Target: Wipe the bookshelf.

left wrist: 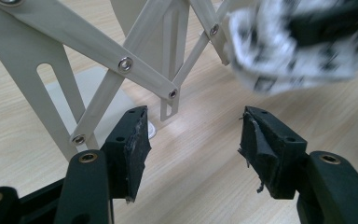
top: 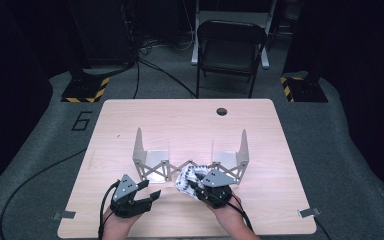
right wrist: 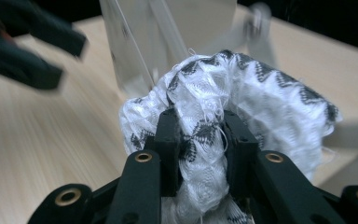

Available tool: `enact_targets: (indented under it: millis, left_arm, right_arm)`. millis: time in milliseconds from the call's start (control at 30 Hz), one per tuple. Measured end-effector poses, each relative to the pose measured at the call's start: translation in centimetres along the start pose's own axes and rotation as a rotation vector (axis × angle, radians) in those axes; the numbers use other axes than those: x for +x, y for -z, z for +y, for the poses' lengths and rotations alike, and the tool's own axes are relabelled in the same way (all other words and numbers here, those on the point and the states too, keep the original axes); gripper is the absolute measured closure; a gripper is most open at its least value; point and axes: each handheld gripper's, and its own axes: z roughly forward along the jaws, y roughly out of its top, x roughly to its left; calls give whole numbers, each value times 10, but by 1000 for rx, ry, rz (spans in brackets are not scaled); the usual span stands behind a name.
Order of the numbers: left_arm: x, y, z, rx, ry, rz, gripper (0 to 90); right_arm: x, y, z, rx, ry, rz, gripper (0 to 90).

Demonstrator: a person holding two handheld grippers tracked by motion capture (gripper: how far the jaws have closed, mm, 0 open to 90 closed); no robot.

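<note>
High view: nearest the camera, the left gripper rests near the table's near edge, jaws spread and empty. The right gripper is clenched on a white-and-black patterned cloth, held just in front of the scissor-frame rack. The rack stands mid-table with an upright panel at each end; bare tabletop lies to its left, right and far side. A folding chair stands beyond the far edge.

Left gripper view: the released jaws flank bare wood; the rack's crossed bars stand just ahead, the cloth at the upper right.

Right gripper view: the jaws pinch a fold of the cloth; the rack is blurred behind it.
</note>
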Motion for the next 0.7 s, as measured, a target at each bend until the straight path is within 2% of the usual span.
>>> enact_targets:
  millis: [33,100,200,300,367,500,633,700]
  left_arm:
    - [-1,-1,0,-11,7,7,414]
    - [0,-1,0,-9,-5,9,414]
    - [1,0,0,-8,-4,7,414]
    - [0,0,0,-3,2,2,414]
    - [-1,-1,-1,-11,7,6,415]
    - [0,0,0,-1,0,-1,414]
    - [-1,-1,0,-11,-5,9,414]
    - [-1,-1,0,4,-5,-1,414]
  right_arm:
    - [2,4,6,-26,1,4,710]
    - [5,9,18,-70,20,13,710]
    - [9,7,22,-70,34,15,709]
    - [7,-7,11,-26,22,22,709]
    - [3,-16,-1,22,-7,23,710]
    - [-2,-25,-17,106,-27,21,710]
    - [-1,-26,-27,133,-38,41,709]
    - [3,-25,-29,134,-43,52,705]
